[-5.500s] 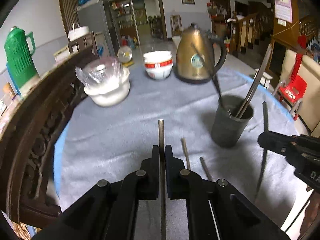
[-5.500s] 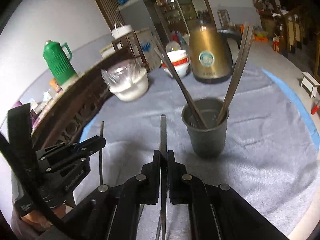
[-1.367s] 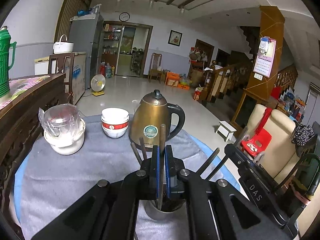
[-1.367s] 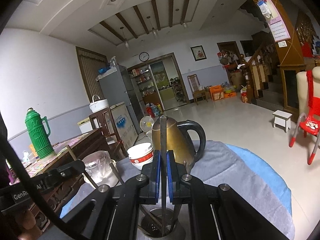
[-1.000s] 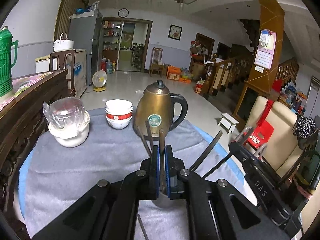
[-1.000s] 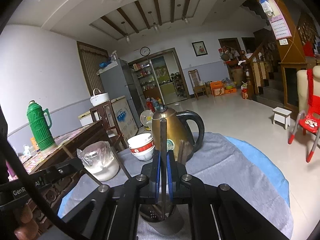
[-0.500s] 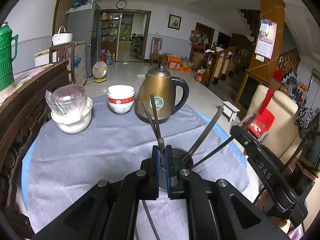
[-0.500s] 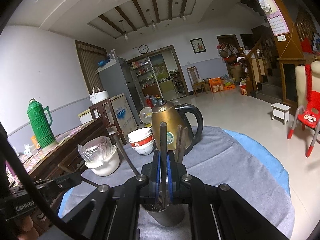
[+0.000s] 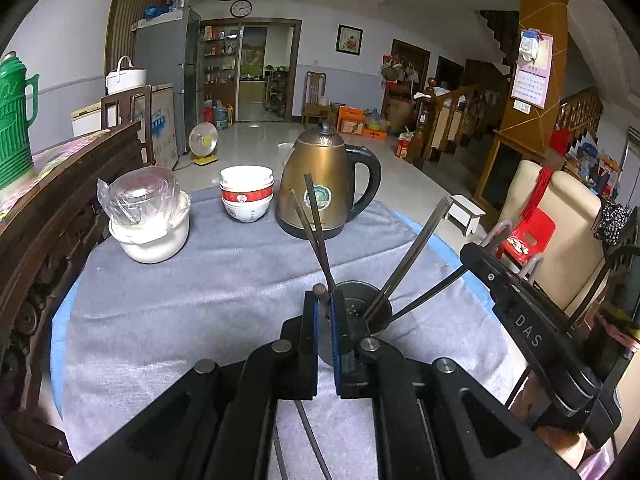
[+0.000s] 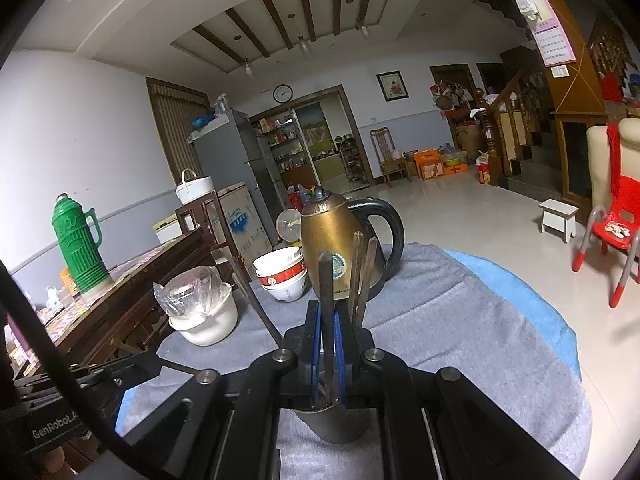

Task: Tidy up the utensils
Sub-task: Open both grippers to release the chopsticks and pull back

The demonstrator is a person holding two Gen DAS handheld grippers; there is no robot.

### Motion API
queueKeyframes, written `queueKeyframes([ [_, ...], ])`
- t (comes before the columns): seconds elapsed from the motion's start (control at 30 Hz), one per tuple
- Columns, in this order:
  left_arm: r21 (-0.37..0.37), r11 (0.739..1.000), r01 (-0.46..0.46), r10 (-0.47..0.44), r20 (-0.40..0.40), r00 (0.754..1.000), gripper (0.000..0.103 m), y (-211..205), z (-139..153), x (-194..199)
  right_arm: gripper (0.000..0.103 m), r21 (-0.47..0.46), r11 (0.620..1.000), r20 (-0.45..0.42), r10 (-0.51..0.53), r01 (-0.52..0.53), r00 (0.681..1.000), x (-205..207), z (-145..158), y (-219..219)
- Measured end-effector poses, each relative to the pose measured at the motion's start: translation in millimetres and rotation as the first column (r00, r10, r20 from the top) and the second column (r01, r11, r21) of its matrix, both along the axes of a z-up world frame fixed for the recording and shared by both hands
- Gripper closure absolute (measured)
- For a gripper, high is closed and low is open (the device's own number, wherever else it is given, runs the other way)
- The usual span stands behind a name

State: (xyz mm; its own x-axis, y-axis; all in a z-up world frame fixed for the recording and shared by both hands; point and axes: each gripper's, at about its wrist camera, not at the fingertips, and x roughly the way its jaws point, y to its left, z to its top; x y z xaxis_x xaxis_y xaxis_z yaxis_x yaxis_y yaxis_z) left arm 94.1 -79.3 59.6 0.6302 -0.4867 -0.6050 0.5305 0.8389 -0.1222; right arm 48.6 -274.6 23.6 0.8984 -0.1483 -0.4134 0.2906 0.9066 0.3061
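Note:
A dark metal cup [image 9: 357, 303] stands on the grey cloth with several dark chopsticks [image 9: 416, 248] fanning out of it. My left gripper [image 9: 325, 300] hangs just in front of the cup, shut on a chopstick [image 9: 320, 290] of which only the tip shows above the pads. In the right wrist view my right gripper [image 10: 325, 320] is shut on another chopstick [image 10: 326, 280], whose lower end reaches into the cup [image 10: 336, 424]. The right gripper [image 9: 470, 254] comes in from the right of the cup, the left gripper [image 10: 152, 362] from the left.
Behind the cup stand a brass kettle [image 9: 320, 196], stacked red-and-white bowls [image 9: 247, 196] and a white pot under plastic film [image 9: 148, 220]. Two loose chopsticks [image 9: 308, 432] lie on the cloth under my left gripper. A carved wooden sideboard [image 9: 60, 208] borders the table's left.
Both grippers sank and tipped down toward the cup, which came into view. The left chopstick's tip now shows less above the pads. The right chopstick went down into the cup.

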Motion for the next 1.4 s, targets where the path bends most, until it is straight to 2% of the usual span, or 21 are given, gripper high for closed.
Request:
queueKeyframes([
  [0.7, 0.037, 0.999, 0.022, -0.022, -0.002, 1.0, 0.095, -4.0, -8.7, -8.2, 0.095, 0.058, 0.998, 0.007, 0.016, -0.016, 1.0, -14.2, -0.9, -0.9],
  [0.77, 0.038, 0.999, 0.028, -0.028, -0.002, 1.0, 0.078, -1.7, -9.4, -10.2, 0.095, 0.065, 0.998, 0.009, 0.018, -0.019, 1.0, -19.4, -1.1, -1.0],
  [0.87, 0.042, 0.999, 0.023, -0.024, 0.023, 0.999, 0.058, 2.6, -8.0, -15.8, 0.095, 0.072, 0.997, 0.014, 0.028, -0.029, 1.0, -27.0, -1.9, -0.1],
  [1.03, 0.038, 0.999, 0.03, -0.031, 0.038, 0.999, 0.046, 12.4, -10.0, -25.2, 0.093, 0.086, 0.995, 0.018, 0.04, -0.041, 0.999, -39.6, -9.1, 2.3],
  [1.17, 0.073, 0.997, 0.017, -0.021, 0.059, 0.998, 0.04, 22.1, -17.4, -36.0, 0.093, 0.08, 0.995, 0.001, 0.051, -0.051, 0.999, -46.2, -17.2, 7.8],
  [1.4, 0.128, 0.991, -0.033, 0.028, 0.041, 0.999, 0.036, 45.1, -37.6, -45.6, 0.088, 0.088, 0.994, -0.057, 0.071, -0.065, 0.996, -60.0, -38.6, 15.7],
])
